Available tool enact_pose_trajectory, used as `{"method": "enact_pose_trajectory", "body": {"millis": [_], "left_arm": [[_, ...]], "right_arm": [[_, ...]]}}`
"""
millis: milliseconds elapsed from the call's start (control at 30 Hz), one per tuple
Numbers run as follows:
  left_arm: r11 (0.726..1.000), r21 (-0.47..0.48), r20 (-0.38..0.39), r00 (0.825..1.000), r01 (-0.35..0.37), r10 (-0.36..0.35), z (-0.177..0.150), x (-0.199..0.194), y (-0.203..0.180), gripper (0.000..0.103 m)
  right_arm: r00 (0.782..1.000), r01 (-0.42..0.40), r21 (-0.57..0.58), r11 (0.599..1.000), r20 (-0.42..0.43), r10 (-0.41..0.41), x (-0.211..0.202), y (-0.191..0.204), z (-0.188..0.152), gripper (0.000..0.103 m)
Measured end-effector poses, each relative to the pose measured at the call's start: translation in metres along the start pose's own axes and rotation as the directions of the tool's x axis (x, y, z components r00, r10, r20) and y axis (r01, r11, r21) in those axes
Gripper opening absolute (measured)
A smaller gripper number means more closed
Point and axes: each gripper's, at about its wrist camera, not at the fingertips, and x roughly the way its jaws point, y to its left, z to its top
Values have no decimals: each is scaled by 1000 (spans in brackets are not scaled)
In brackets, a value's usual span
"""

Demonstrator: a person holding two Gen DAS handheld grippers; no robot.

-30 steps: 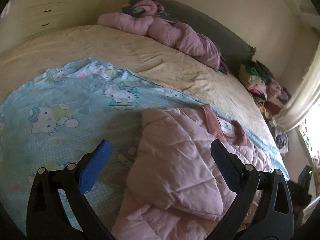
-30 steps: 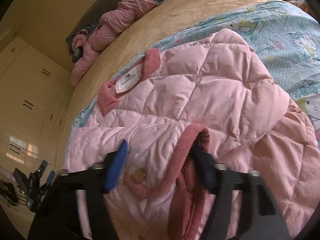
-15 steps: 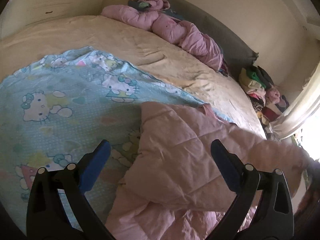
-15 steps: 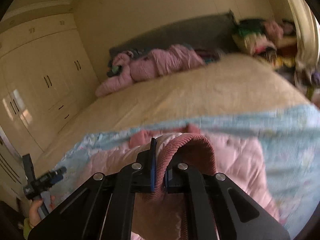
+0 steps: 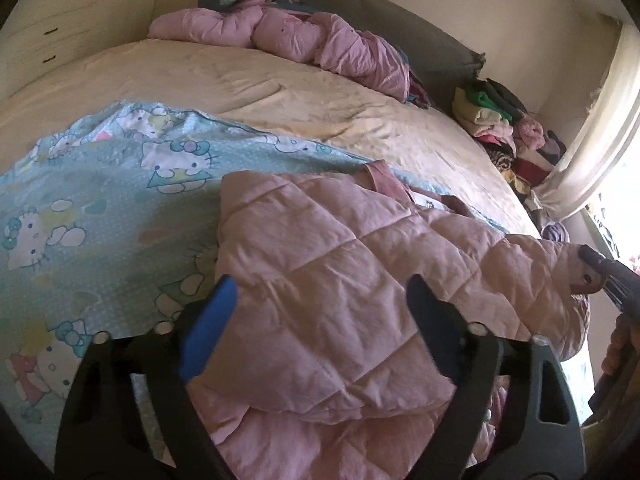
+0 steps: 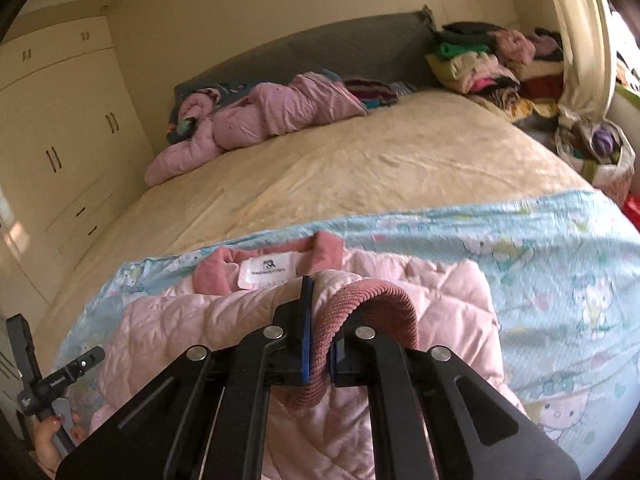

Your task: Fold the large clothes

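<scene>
A pink quilted jacket lies on a light-blue cartoon-cat sheet spread over the bed. In the right wrist view its collar with a white label faces the headboard. My right gripper is shut on the jacket's ribbed dark-pink cuff and holds the sleeve up over the jacket's body. The left wrist view shows that gripper at the right edge with the sleeve stretched toward it. My left gripper hovers low over a folded part of the jacket. Its jaws are closing with the quilted fabric between them, and the pads do not press on it.
A mauve padded garment lies bunched along the grey headboard. Stacked clothes sit beside the bed's far corner, near a curtain. Cream wardrobes line the left wall. A hand grips the left tool's handle.
The right gripper shut on the ribbed cuff, rolled upright and lifted it, pulling the sleeve out. The left gripper moved in over the jacket and its jaws narrowed.
</scene>
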Motion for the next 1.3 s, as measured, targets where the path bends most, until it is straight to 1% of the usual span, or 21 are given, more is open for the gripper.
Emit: {"method": "enact_pose_trajectory", "body": {"millis": [100, 133, 167, 267, 367, 400, 433, 500, 533, 567, 600, 700, 800, 900, 967, 1067, 1100, 1200, 1300], "left_arm": [[1000, 19, -9, 1000, 24, -24, -1, 2, -7, 58], [999, 37, -19, 999, 36, -35, -2, 4, -10, 51], [998, 51, -26, 999, 39, -37, -3, 5, -14, 47], [996, 88, -57, 998, 35, -30, -8, 14, -23, 47], [997, 72, -103, 994, 30, -23, -11, 25, -22, 47], [998, 63, -129, 991, 30, -22, -13, 30, -19, 47], [998, 59, -146, 989, 26, -17, -16, 34, -18, 47], [998, 53, -152, 988, 19, -10, -19, 39, -16, 47], [998, 55, -157, 988, 14, -5, -20, 41, -15, 47], [998, 63, -160, 987, 8, 2, -21, 43, -16, 47], [997, 72, -163, 987, 2, 10, -22, 44, -17, 47], [996, 92, -170, 985, -11, 27, -25, 48, -18, 47], [997, 79, -169, 985, -7, 21, -27, 48, -15, 48], [997, 79, -173, 985, -8, 21, -27, 49, -15, 48], [996, 85, -176, 984, -12, 27, -28, 51, -16, 48], [996, 89, -179, 983, -11, 27, -29, 52, -16, 48], [996, 88, -179, 984, -9, 25, -29, 52, -15, 48], [996, 93, -179, 983, -7, 24, -30, 52, -15, 48], [996, 93, -179, 984, -6, 23, -30, 52, -14, 48]], "right_arm": [[1000, 8, 17, 1000, -15, -8, 5, 0, -5, 5], [1000, 7, 22, 1000, -19, -6, 7, -1, -6, 5], [1000, 7, 22, 1000, -19, -7, 8, -1, -7, 5], [1000, 7, 15, 1000, -19, -6, 10, 0, -6, 5], [1000, 7, 14, 1000, -27, -6, 11, -1, -7, 5], [999, 6, 19, 1000, -32, -5, 11, -2, -7, 6], [999, 4, 24, 1000, -34, -3, 10, -2, -7, 7], [999, -16, 44, 999, -46, 18, 10, -4, -7, 10], [998, -21, 50, 999, -52, 24, 10, -4, -8, 17], [998, -22, 57, 998, -59, 25, 10, -5, -8, 23], [998, -22, 64, 998, -63, 26, 9, -5, -9, 32], [997, -25, 96, 995, -66, 31, 2, -8, -11, 39], [999, 3, 120, 993, -32, 1, -13, -11, -12, 53], [1000, 11, 100, 995, 0, -11, -25, -6, -9, 54], [1000, -5, 53, 999, 9, 5, -29, 8, -8, 59], [999, -45, -24, 999, -30, 44, -21, 35, -13, 62], [996, -63, -52, 997, -61, 60, -14, 47, -17, 63], [986, -80, -102, 992, -152, 64, 9, 70, -29, 63], [974, -97, -135, 986, -214, 67, 28, 87, -41, 63]]}}
